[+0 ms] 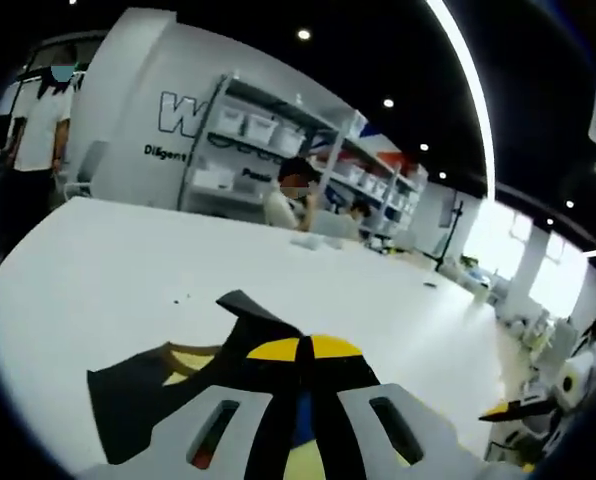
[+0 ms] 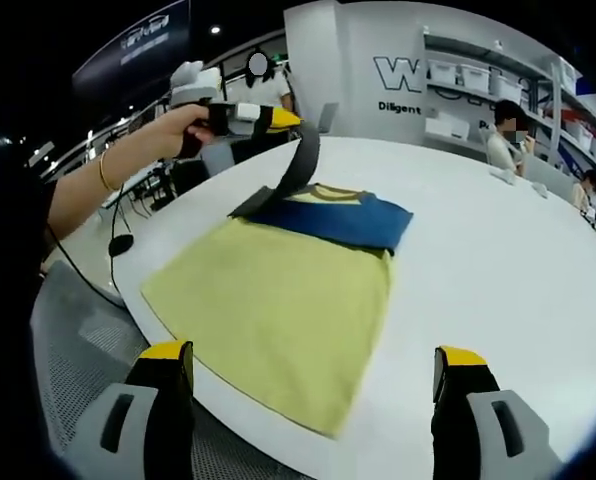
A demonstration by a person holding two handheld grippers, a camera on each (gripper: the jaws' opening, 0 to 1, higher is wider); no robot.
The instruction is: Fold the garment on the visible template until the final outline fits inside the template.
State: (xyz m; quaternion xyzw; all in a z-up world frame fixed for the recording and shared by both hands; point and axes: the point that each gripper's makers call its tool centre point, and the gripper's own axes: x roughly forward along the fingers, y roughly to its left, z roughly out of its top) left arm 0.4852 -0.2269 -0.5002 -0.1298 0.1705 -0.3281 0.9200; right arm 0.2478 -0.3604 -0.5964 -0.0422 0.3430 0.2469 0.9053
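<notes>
A yellow garment (image 2: 278,300) with a blue upper part (image 2: 343,215) lies flat on the white table (image 2: 498,260), close to its near edge. In the right gripper view, a hand holds my left gripper (image 2: 283,118) above the garment's far left corner, shut on the dark sleeve (image 2: 303,160), which hangs lifted off the table. In the left gripper view its yellow-tipped jaws (image 1: 303,350) are pinched together on that black sleeve (image 1: 138,400). My right gripper (image 2: 311,365) stands open, jaws wide apart, at the garment's near hem and touching nothing.
The table's rounded edge (image 2: 128,290) runs just below the garment, with grey floor beyond it. Seated people (image 1: 283,200) and storage shelves (image 1: 278,130) are past the table's far side. A person (image 1: 38,130) stands at the far left.
</notes>
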